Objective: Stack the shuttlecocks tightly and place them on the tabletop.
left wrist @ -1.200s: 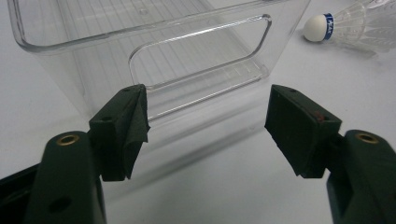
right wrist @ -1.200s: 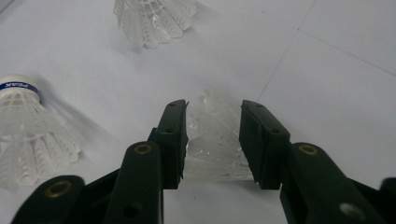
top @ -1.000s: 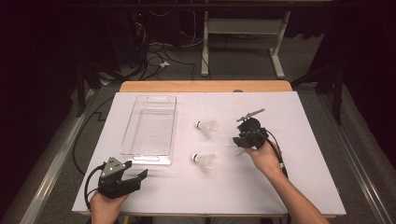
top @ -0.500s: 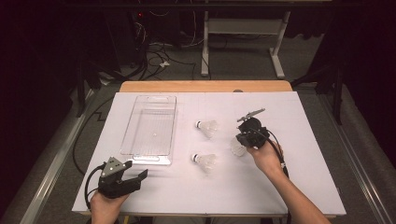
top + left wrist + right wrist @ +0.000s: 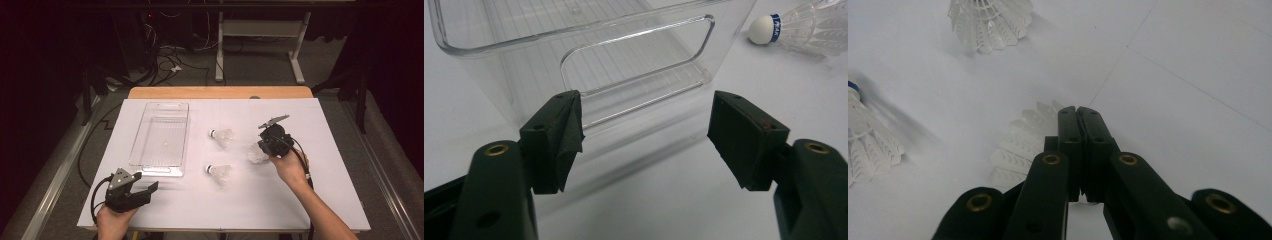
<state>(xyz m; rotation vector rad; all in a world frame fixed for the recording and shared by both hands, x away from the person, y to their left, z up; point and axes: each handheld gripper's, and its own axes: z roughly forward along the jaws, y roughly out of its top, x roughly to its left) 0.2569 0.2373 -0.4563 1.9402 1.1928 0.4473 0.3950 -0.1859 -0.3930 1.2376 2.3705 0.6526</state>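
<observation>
1. The right gripper has just been closing its jaws; in the right gripper view they are pressed together, and whether any feather is caught between them cannot be told.
2. A white shuttlecock lies on the counter just under and left of those jaws, its skirt touching them.
3. Two more shuttlecocks lie farther off.
4. The left gripper rests with jaws spread; a clear tray stands just beyond them.
</observation>
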